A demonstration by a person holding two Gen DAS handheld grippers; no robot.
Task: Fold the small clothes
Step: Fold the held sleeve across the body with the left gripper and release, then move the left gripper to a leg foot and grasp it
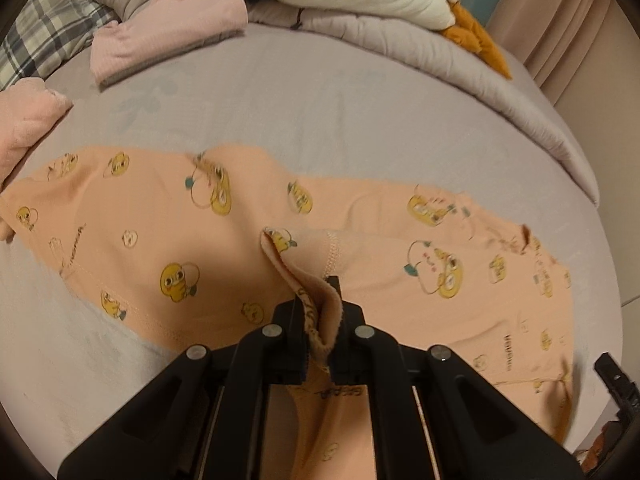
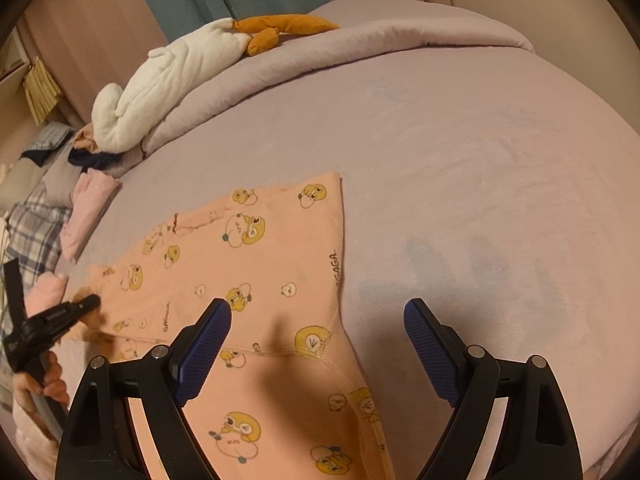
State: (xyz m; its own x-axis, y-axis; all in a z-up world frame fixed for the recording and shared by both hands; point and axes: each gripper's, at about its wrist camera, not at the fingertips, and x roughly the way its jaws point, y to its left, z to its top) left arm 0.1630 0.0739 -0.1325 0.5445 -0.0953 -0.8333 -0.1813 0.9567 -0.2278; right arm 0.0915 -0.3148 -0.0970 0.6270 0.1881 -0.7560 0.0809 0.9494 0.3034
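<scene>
A peach garment point(image 1: 240, 240) printed with yellow cartoon ducks lies spread on the lilac bed sheet point(image 1: 320, 100). My left gripper point(image 1: 318, 312) is shut on a pinched fold of the garment's edge and lifts it slightly. In the right wrist view the same garment point(image 2: 260, 264) lies flat, and the left gripper point(image 2: 86, 305) shows at the far left, held by a hand, its tip on the cloth. My right gripper point(image 2: 318, 320) is open and empty, hovering over the garment's right edge, its blue pads point(image 2: 204, 344) wide apart.
A folded pink garment point(image 1: 160, 36) and another pink piece point(image 1: 28, 120) lie at the back left. A white plush with orange parts point(image 2: 168, 76) rests on a rolled lilac duvet point(image 2: 360, 44). A plaid pillow point(image 1: 44, 28) and dark clothes point(image 2: 94, 158) sit beyond.
</scene>
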